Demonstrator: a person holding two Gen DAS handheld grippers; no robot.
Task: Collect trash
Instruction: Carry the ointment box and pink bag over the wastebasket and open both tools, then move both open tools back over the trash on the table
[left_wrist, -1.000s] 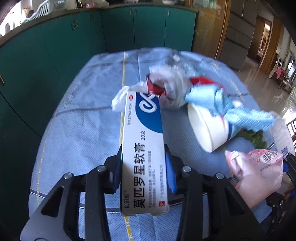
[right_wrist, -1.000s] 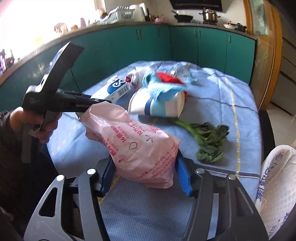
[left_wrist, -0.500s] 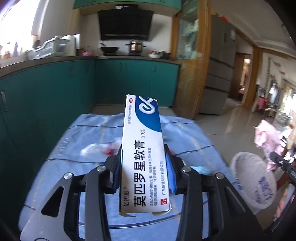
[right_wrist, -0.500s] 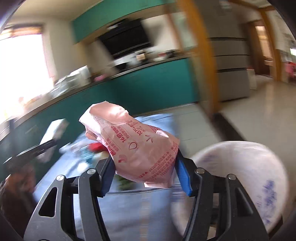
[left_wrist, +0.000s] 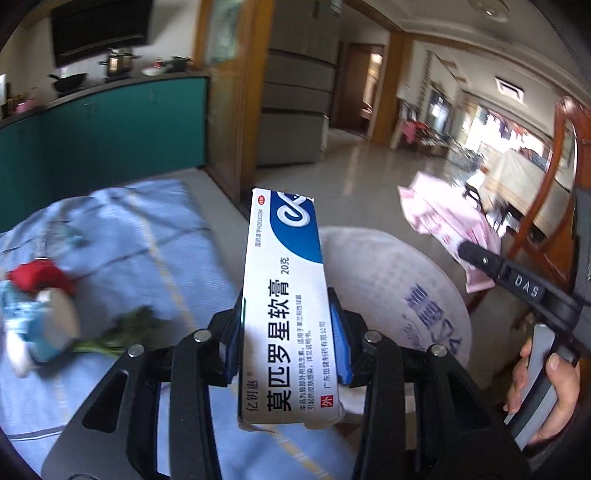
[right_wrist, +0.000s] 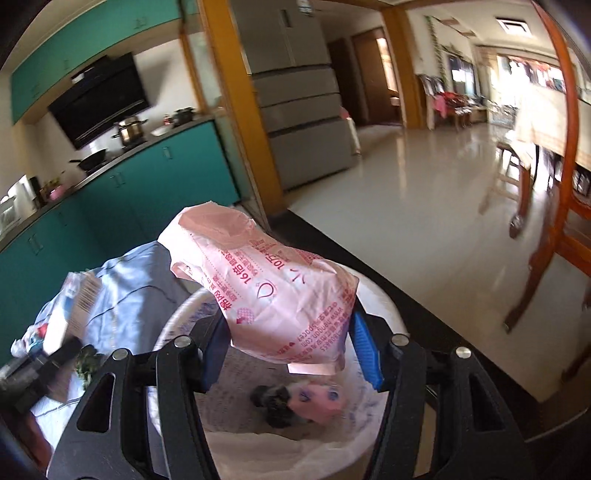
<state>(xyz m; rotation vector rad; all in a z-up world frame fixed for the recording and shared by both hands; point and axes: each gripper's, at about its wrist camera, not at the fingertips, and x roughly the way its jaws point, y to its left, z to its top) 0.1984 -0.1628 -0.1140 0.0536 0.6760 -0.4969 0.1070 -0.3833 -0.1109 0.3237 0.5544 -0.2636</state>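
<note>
Gripping ointment box (left_wrist: 286, 314) upright in left claw (left_wrist: 286, 343) | pink wrapper (right_wrist: 273, 291) clenched in right claw (right_wrist: 288, 347), above white bag (right_wrist: 373, 288)

Cup (left_wrist: 40, 332) motion-blurred; bag (right_wrist: 280, 439) contents indistinct.

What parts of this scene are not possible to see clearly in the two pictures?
- Sack contents, right wrist view: blurred, partly covered by the pink bag.
- Same sack, left wrist view: inside is out of sight; the ointment box covers part of it.
- Cup, red scrap and greens, left wrist view: motion blur.
- Left gripper, right wrist view: blurred, cut off by the edge.
</note>
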